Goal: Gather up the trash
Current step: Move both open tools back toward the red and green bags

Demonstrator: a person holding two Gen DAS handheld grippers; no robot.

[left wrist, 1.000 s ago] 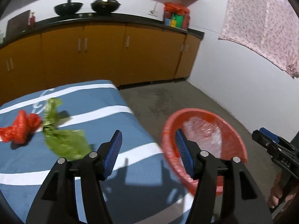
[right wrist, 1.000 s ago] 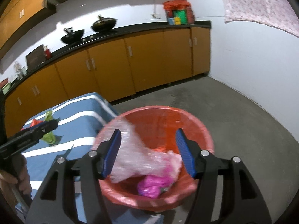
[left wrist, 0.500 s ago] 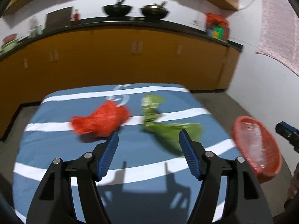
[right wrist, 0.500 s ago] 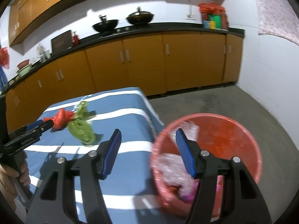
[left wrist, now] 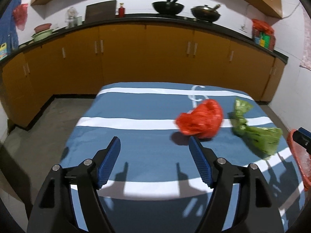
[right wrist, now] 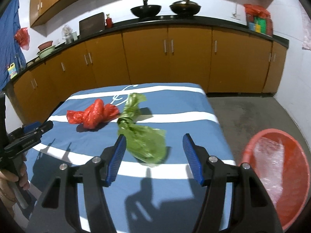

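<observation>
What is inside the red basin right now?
In the right wrist view the red basin on the floor holds crumpled clear plastic. Whatever lies under that plastic is covered, and the near wall hides the bottom.

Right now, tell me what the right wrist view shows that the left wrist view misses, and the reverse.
Only the right wrist view shows the inside of the red basin on the floor, holding clear plastic, plus the person's hand gripping the left claw. Only the left wrist view shows the floor left of the table. Both show the red bag and green bag lying on the striped blue cloth, the two woks on the counter, and each view's own claw open and empty, like the right claw.
</observation>
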